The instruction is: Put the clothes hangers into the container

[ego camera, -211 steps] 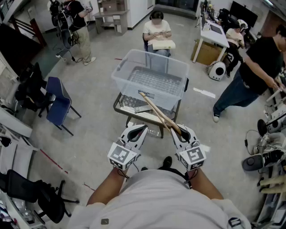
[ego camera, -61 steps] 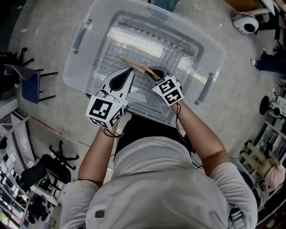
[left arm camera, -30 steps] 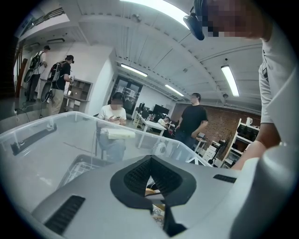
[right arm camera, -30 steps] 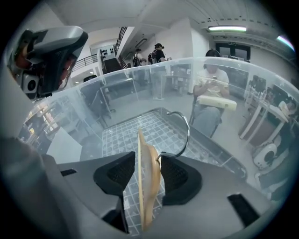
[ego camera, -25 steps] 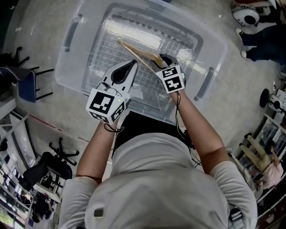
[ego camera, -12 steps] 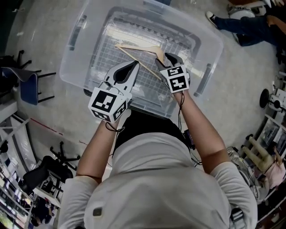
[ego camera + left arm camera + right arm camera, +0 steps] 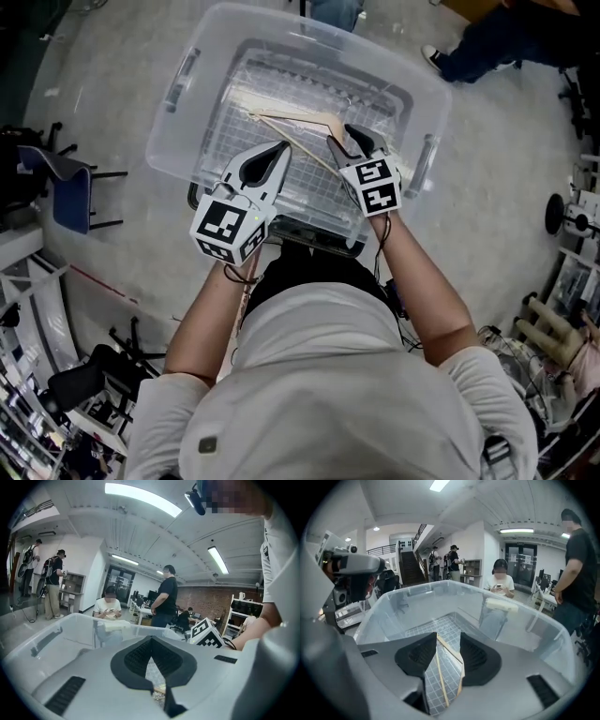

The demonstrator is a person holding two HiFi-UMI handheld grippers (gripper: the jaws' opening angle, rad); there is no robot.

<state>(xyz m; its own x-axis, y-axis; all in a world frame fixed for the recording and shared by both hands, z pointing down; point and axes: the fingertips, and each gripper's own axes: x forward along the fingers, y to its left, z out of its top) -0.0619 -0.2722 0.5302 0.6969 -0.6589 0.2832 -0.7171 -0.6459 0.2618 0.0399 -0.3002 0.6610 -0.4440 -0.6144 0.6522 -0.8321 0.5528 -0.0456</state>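
Observation:
A wooden clothes hanger (image 7: 292,121) lies flat on the grid floor of the clear plastic container (image 7: 184,79). My right gripper (image 7: 349,136) hovers above the hanger's near end. Its jaws have just been closing a little but still stand apart, pressing on nothing. Through their gap the right gripper view shows the hanger (image 7: 441,678) well below the right gripper (image 7: 447,637). My left gripper (image 7: 280,149) hangs over the container's near side with its tips together and nothing held. The left gripper (image 7: 151,642) view shows the container wall (image 7: 70,630).
The container rests on a small table (image 7: 309,233) just in front of me. A blue chair (image 7: 71,192) stands at the left. One person's legs (image 7: 487,37) are at the top right. A seated person (image 7: 500,581) and a standing person (image 7: 575,573) are beyond the container.
The right gripper let go of the hanger, which now lies on the container floor. Both grippers have lifted and drawn back toward the near rim.

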